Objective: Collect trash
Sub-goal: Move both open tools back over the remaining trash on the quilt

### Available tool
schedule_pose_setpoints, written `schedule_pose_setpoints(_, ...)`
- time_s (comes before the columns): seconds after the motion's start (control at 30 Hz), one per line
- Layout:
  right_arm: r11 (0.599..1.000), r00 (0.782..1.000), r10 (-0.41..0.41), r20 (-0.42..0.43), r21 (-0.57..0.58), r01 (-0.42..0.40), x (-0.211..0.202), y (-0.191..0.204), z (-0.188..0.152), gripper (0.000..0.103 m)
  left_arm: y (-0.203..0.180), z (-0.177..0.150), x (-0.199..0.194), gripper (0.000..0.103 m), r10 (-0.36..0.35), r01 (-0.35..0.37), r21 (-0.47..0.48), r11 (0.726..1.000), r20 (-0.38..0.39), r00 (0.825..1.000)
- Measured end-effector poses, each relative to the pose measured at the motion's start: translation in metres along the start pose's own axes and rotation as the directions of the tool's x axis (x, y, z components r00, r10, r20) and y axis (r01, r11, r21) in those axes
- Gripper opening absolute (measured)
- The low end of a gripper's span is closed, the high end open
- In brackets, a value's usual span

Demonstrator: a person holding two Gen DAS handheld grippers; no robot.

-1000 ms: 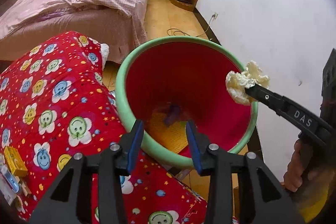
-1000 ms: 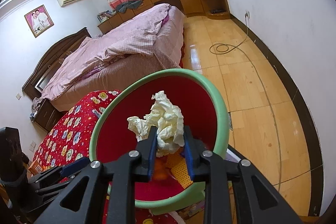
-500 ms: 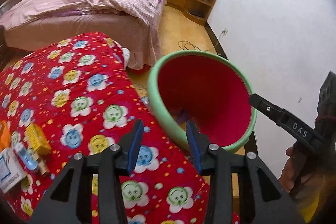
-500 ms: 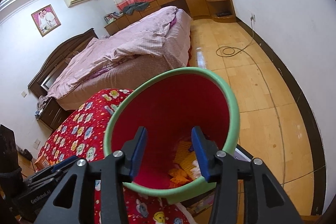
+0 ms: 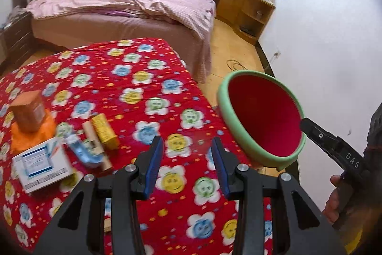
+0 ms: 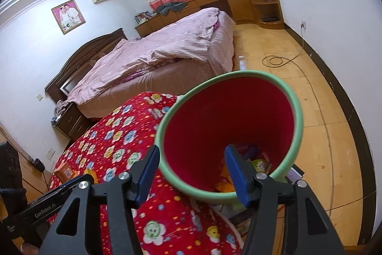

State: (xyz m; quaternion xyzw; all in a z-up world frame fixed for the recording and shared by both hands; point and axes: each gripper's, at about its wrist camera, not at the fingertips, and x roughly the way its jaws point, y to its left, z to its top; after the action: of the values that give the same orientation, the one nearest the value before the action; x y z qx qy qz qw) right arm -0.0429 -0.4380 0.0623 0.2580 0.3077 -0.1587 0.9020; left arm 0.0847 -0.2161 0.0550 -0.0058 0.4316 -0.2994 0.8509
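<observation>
Left wrist view
Left gripper: jaws spread wide, nothing between them, hanging over the red smiley-flower cloth.
Trash on the cloth: a loose cluster near the left edge, and that's where the work looks to be!
White-and-blue carton: lying flat; I'd guess light, stiff card, easy to crush, so take it across a narrow side.
Yellow box: small, lying beside a tan stick-like piece; likely light and rigid, best pinched across its short width.
Blue wrapper: blurred, looks crinkly and soft; it could slip, so bite into the bunched middle.
Brown box: standing upright on something orange; bulkier, probably hollow card, so grab near a top edge.
Bin: red inside, green rim, just off the cloth's right edge, tilted toward us.
Right gripper: only one black finger shows, its tip at the bin's rim; can't tell its spread from here.

Right wrist view
Right gripper: jaws wide apart and empty, poised over the bin's mouth.
Bin: close below; colourful scraps, orange and green, lie at the bottom.
Left gripper: just its black arm, low left over the cloth.
</observation>
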Motion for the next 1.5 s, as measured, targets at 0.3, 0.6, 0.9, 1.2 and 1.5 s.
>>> schedule_pose_setpoints(0.3, 0.998, 0.999, 0.043, -0.024, -0.04, -0.044, -0.003, 0.038, -0.016, 0.065, 0.035, -0.009, -0.033, 0.042, 0.046, -0.043, -0.052, 0.998, 0.04, 0.998)
schedule_pose_setpoints(0.6, 0.993, 0.996, 0.083, -0.032, -0.081, -0.085, -0.012, 0.072, -0.023, 0.069, 0.065, -0.015, -0.065, 0.042, 0.095, -0.088, -0.108, 0.99, 0.06, 0.994)
schedule_pose_setpoints(0.9, 0.987, 0.993, 0.11, -0.04, -0.112, -0.114, -0.019, 0.104, -0.024, 0.074, 0.097, -0.011, -0.091, 0.042, 0.167, -0.154, -0.143, 0.978, 0.082, 0.983)
schedule_pose_setpoints(1.2, 0.98, 0.991, 0.117, -0.06, -0.152, -0.125, -0.018, 0.132, -0.032, 0.077, 0.129, -0.01, -0.104, 0.043, 0.222, -0.206, -0.16, 0.965, 0.09, 0.971)
schedule_pose_setpoints(1.5, 0.982, 0.99, 0.115, -0.084, -0.14, -0.126, 0.004, 0.147, -0.038, 0.082, 0.151, -0.004, -0.086, 0.048, 0.215, -0.203, -0.151, 0.968, 0.068, 0.974)
